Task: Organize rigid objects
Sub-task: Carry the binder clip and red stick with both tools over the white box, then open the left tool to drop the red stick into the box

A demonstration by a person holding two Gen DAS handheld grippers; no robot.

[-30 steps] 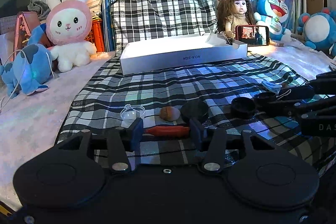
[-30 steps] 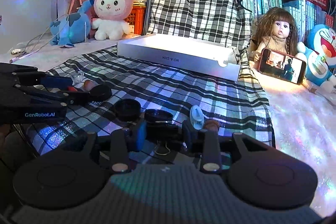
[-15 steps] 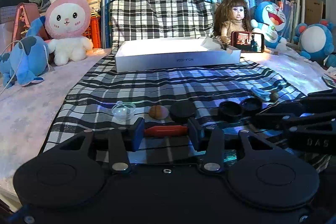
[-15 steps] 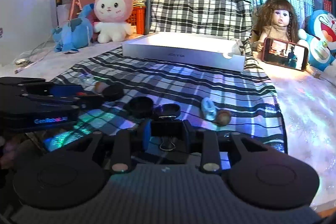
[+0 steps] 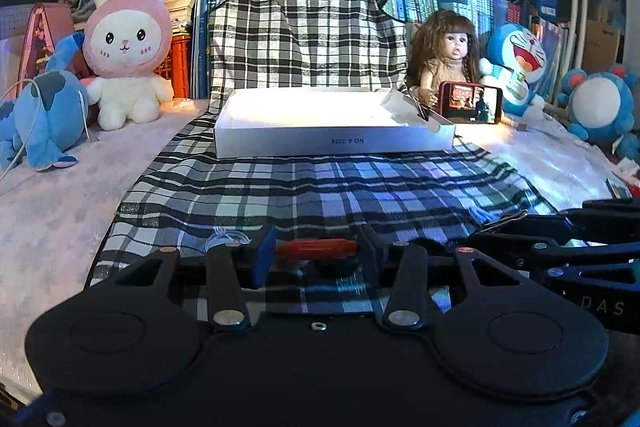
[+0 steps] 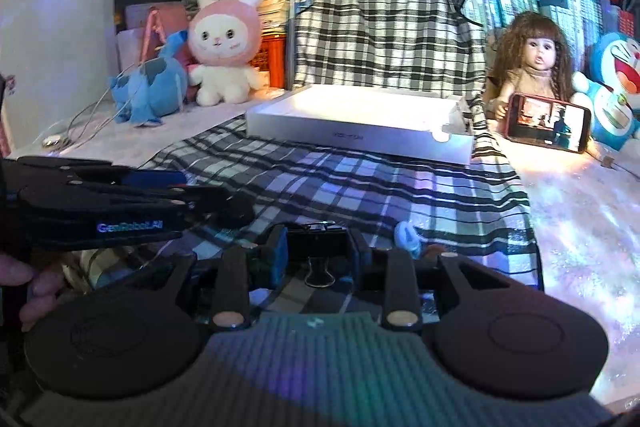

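Observation:
My left gripper (image 5: 316, 250) is shut on a red stick-like object (image 5: 316, 248), held crosswise above the checked cloth (image 5: 320, 187). My right gripper (image 6: 318, 247) is shut on a black binder clip (image 6: 318, 245) whose wire handle hangs down. A white open box (image 5: 332, 125) lies at the far end of the cloth; it also shows in the right wrist view (image 6: 360, 123). A small clear dish (image 5: 224, 237) peeks out behind the left fingers. A small pale-blue object (image 6: 406, 235) and a brown one (image 6: 434, 250) lie beside the right gripper. The other small objects are hidden behind the grippers.
A pink bunny plush (image 5: 128, 47) and a blue plush (image 5: 40, 115) sit at the left. A doll (image 5: 444, 55), a lit phone (image 5: 470, 103) and blue plush toys (image 5: 516, 67) stand at the right. Books line the back.
Both grippers have risen with their objects and tilted up. The black lids, the brown nut and most of the clear dish have dropped out of sight behind the fingers.

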